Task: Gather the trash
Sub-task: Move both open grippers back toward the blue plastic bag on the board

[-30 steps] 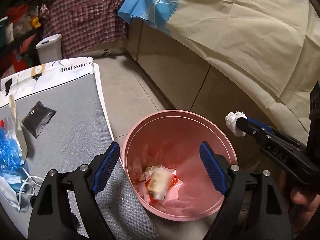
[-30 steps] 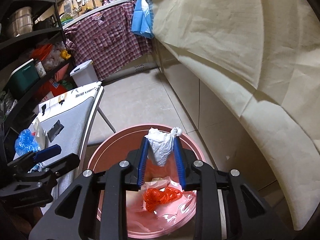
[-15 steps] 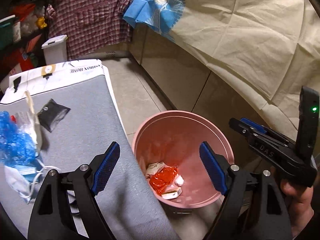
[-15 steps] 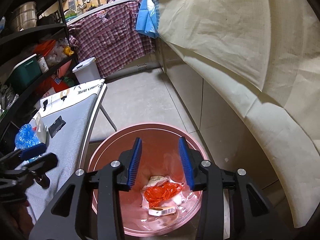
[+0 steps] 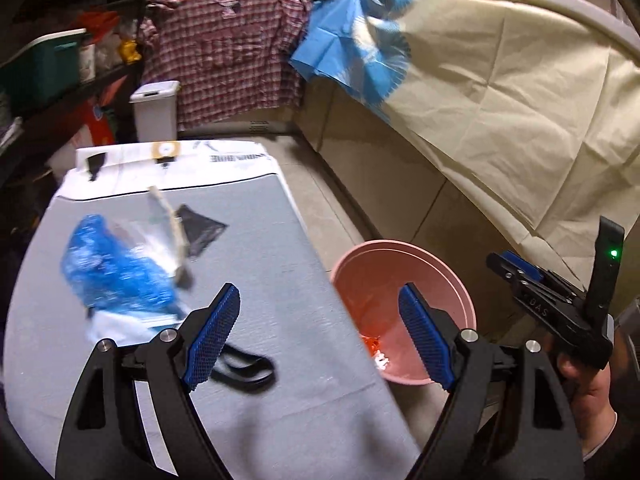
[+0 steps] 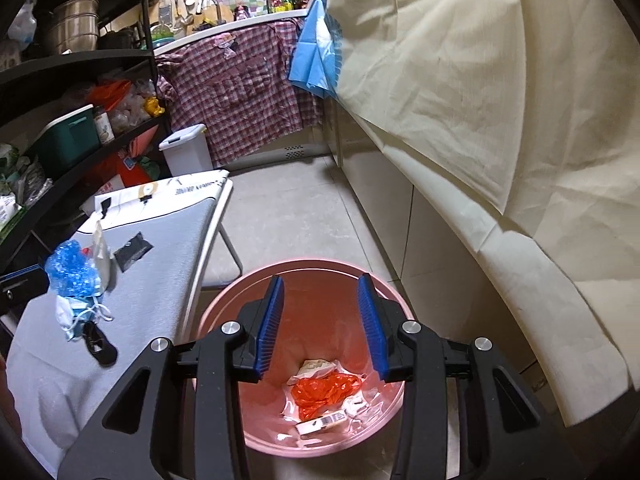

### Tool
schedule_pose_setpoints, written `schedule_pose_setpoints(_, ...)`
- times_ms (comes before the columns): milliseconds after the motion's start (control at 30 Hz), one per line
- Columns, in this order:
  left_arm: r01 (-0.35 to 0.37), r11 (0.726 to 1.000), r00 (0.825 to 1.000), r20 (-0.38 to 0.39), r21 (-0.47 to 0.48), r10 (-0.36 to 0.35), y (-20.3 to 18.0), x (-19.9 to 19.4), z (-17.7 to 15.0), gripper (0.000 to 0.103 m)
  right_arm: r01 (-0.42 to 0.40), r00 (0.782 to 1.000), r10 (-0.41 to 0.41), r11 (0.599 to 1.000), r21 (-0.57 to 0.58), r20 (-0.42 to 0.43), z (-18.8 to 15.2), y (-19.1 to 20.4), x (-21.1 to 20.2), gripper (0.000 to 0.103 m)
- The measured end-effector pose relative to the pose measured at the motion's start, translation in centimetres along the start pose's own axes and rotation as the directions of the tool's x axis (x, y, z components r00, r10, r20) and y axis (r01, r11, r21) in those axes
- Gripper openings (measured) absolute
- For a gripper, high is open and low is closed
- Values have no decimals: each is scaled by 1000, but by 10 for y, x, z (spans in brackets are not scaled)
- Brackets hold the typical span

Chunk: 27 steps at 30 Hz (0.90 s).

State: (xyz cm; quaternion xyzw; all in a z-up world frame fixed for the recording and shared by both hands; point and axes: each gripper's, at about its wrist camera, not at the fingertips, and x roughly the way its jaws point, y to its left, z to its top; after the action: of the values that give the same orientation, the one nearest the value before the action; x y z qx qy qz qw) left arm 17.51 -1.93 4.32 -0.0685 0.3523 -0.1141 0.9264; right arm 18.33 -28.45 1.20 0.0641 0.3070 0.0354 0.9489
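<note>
Bin point(image 6: 224, 300): pink, on the floor at the lower centre of the right wrist view, just beside the desk's edge. Holds an orange bag point(image 6: 324, 394), white wrappers and a small labelled box point(image 6: 322, 422). This share of the trash counts as collected.

Desk point(image 5: 260, 248): grey cover, left half of the left wrist view. Still carries:
- blue bag point(image 5: 116, 268), crumpled, left of centre;
- clear packet with a pale strip point(image 5: 172, 236), leaning on the blue bag;
- black sachet point(image 5: 200, 230), just beyond the packet;
- face mask point(image 6: 74, 316), white with loops, under the blue bag's near side;
- black loop point(image 5: 244, 370), nearest the camera, blurred.

Left gripper point(image 5: 318, 338): fingers spread wide, nothing between them; it sits over the desk's near edge, aimed toward the remaining items.

Right gripper point(image 6: 322, 326): fingers partly apart, empty, hanging directly above the bin's mouth.

Progress: partly done, by the look of it. Several pieces are in the bin; about five remain on the desk. The next pick likely falls to the left gripper.
</note>
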Motion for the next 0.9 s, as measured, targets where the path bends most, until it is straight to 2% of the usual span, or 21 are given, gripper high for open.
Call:
schedule_pose_setpoints(133, -20, 1000, 1000, 3, -20, 20, 27, -23, 2, 79, -11, 1000, 11, 1000, -26, 26, -2, 10, -17, 37)
schedule_pose_setpoints(367, -78, 997, 996, 48, -26, 79, 82, -65, 21, 74, -86, 994, 89, 994, -60, 57, -3, 35, -38, 17)
schedule_pose_setpoints(500, -121, 992, 987, 100, -47, 125, 112, -82, 26, 74, -147, 987, 151, 986, -81, 50, -5, 62, -40, 13)
schedule_pose_setpoints(633, -147, 978, 980, 111, -147, 164, 145, -78, 13, 70, -222, 974, 226, 968, -118, 24, -10, 101, -35, 13)
schedule_pose_setpoints(733, -173, 965, 979, 76, -196, 191, 161, -65, -1, 59, -284, 959, 283, 947, -148, -25, -20, 133, -23, 13)
schedule_pose_setpoints(900, -211, 953, 973, 50, -216, 227, 183, -52, -12, 58, -366, 930, 352, 913, -181, -107, -33, 176, -2, 14)
